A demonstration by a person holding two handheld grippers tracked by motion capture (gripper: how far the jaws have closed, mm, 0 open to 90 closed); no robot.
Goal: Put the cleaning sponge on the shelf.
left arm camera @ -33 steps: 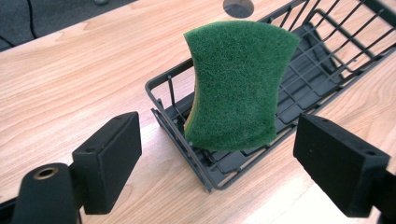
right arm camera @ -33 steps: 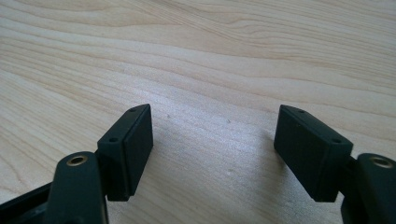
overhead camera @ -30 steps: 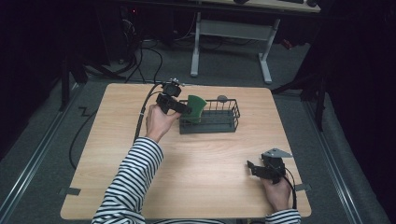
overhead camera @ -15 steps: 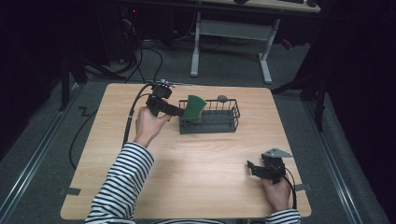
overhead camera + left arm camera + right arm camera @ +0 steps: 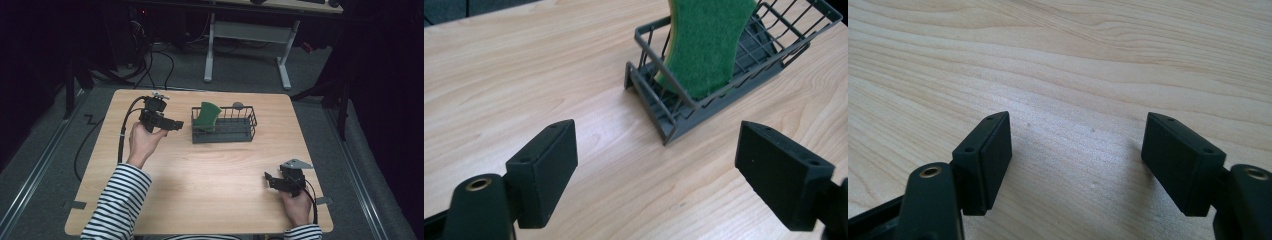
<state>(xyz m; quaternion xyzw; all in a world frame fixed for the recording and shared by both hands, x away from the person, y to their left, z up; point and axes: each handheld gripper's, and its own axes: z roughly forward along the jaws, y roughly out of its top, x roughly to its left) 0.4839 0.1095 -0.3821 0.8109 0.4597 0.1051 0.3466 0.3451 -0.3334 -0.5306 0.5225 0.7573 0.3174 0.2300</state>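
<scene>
right gripper [image 5: 268, 178]: near edge of table [image 5: 200, 175], jaws wide apart, empty
left gripper [image 5: 176, 124]: jaws spread, empty, just left of basket [image 5: 223, 131]
sponge [image 5: 206, 116]: green, upright in basket's left end, leaning on rim

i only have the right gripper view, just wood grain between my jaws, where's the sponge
Observer: The green scouring sponge stands on edge in the left end of the dark grey wire basket, at the far middle of the light wooden table.
Operator: is the left tool holding it
Observer: No. The left tool is open, its jaws wide apart and short of the basket.
Operator: anything else in the basket
Observer: A small grey round thing sits at its far rim; too small to identify.
Operator: where's my right tool
Observer: The right tool is open near the table's near right corner, far from the basket.
</scene>
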